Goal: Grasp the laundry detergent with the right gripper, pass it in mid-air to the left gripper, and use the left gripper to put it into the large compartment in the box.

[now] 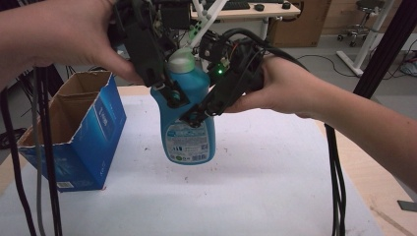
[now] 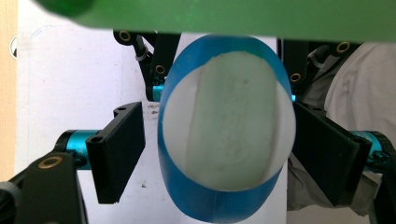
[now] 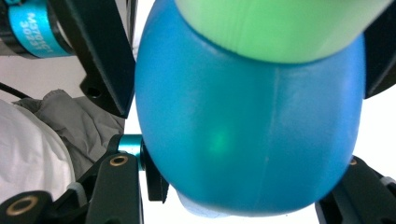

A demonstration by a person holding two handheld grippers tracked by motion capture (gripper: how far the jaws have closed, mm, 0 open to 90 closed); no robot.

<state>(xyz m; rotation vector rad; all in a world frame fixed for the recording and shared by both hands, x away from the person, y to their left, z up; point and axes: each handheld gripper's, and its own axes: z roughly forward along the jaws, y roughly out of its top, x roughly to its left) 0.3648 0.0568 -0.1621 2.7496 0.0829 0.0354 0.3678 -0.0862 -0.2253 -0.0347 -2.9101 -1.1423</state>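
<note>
Setting: we record a workshop room with desks and a wheeled chair at the far side, and in front of us a wooden table [image 1: 366,179] covered by a white sheet [image 1: 246,196].

Item one: a blue detergent bottle [image 1: 189,123] with a pale green cap [image 1: 182,61] and a printed label, hanging upright in the air above the middle of the sheet, clear of the surface.

Item two: the left gripper [image 1: 169,93], coming down from the upper left. In its own view we see one jaw against the bottle's side and the other with a gap beside it, so we count it as not clamped.

Item three: the right gripper [image 1: 199,114], reaching in from the right with its jaws pressed on the bottle's shoulder; this one carries the bottle.

Item four: an open blue cardboard box [image 1: 74,135], standing on the left part of the table, just left of the bottle and not touching it.
</note>
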